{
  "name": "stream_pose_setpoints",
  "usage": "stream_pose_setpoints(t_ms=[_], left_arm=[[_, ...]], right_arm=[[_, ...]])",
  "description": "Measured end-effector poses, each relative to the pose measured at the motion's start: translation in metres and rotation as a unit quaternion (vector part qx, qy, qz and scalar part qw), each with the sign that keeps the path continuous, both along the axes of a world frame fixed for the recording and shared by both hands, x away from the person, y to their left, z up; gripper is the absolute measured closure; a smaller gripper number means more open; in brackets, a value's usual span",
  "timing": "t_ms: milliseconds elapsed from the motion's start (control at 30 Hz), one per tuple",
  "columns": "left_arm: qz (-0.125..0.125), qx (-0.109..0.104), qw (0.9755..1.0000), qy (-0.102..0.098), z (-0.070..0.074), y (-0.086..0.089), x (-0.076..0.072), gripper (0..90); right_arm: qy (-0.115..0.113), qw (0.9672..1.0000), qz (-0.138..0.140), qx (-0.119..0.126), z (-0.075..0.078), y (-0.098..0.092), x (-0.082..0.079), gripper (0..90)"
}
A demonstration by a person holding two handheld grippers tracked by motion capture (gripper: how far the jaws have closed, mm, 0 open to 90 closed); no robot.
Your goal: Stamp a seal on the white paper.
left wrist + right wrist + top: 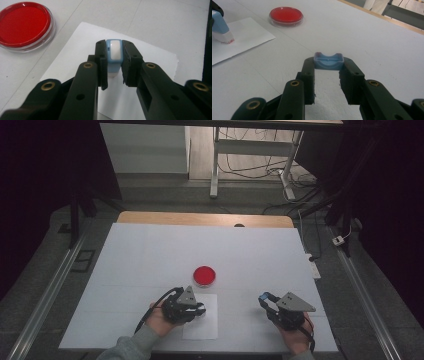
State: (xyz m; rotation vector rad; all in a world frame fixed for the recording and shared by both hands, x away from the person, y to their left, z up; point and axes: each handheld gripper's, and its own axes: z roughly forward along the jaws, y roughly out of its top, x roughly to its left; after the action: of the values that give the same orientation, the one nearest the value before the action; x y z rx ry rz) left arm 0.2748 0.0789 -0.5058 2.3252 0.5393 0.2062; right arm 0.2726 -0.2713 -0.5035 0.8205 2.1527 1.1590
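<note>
My left gripper [114, 53] is shut on a small blue and white stamp [114, 50]. The stamp stands with its lower end on a white sheet of paper [152, 58]. In the right gripper view the stamp's base [223, 37] touches the paper [244, 37] and shows a red edge. My right gripper [328, 65] is shut on a blue cap [328, 60] and holds it just above the table. A round red ink pad [204, 276] in a clear dish sits just beyond the paper [200, 327]. The left gripper [201, 310] is near the table's front middle, the right gripper [265, 299] to its right.
A white covering [150, 255] spans the table, with a wooden strip [205, 218] along the far edge. Beyond the table stand a desk frame [215, 165] and loose cables [250, 167] on the floor. A power strip [313, 265] lies by the right edge.
</note>
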Motion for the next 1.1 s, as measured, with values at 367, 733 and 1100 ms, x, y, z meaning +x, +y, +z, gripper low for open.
stream_pose_setpoints(t_ms=[367,733,1100], left_arm=[[0.017,-0.061,0.9980,-0.008,0.017,0.013,0.000,76.2],[0.031,-0.089,0.9955,-0.006,0.027,0.021,0.000,76.1],[0.049,-0.119,0.9916,-0.004,0.040,0.035,0.001,76.1]], right_arm=[[-0.002,1.0000,0.000,0.002,0.002,0.001,-0.002,65.7],[-0.001,1.0000,0.000,0.002,0.001,0.000,-0.001,65.7],[0.000,1.0000,0.001,0.001,0.000,0.001,0.000,65.7]])
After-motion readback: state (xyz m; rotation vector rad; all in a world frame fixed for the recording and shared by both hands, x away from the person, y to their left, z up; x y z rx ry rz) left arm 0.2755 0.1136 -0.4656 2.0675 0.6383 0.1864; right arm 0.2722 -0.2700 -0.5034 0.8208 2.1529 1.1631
